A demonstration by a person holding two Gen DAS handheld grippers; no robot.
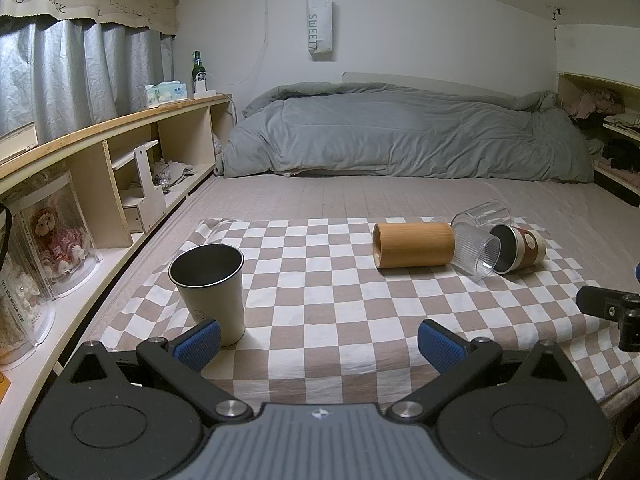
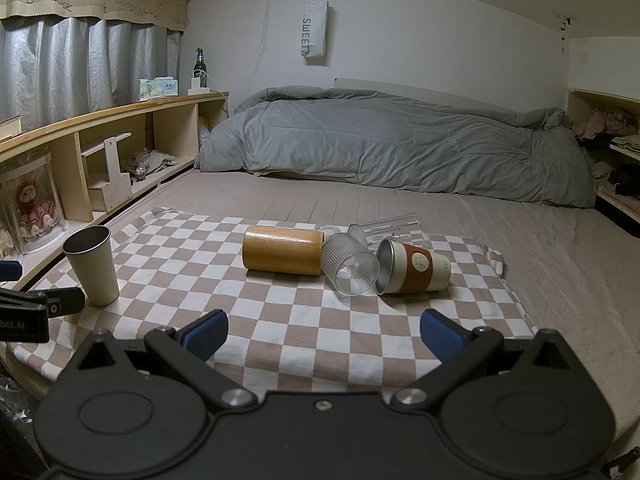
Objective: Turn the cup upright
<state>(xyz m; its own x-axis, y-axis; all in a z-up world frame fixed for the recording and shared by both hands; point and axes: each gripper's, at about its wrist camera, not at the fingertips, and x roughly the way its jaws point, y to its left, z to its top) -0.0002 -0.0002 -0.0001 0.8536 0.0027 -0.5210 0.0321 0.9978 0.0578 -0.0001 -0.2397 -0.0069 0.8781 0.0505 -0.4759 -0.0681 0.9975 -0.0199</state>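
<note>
A steel cup (image 1: 210, 288) (image 2: 93, 266) stands upright at the left of the checkered cloth (image 1: 340, 312) (image 2: 280, 320). A bamboo cup (image 1: 414, 245) (image 2: 283, 250), a ribbed clear glass (image 1: 476, 254) (image 2: 352, 266), a second clear glass (image 1: 486, 214) (image 2: 388, 228) and a brown-sleeved coffee cup (image 1: 520, 246) (image 2: 416, 266) lie on their sides in a cluster. My left gripper (image 1: 320, 344) is open and empty, its left pad (image 1: 198, 344) just in front of the steel cup. My right gripper (image 2: 324, 334) is open and empty, short of the cluster.
A grey duvet (image 1: 400, 136) (image 2: 400, 148) lies across the far end of the bed. A wooden shelf unit (image 1: 120, 152) (image 2: 100, 140) with dolls and boxes runs along the left. More shelves (image 2: 616, 152) stand at the right.
</note>
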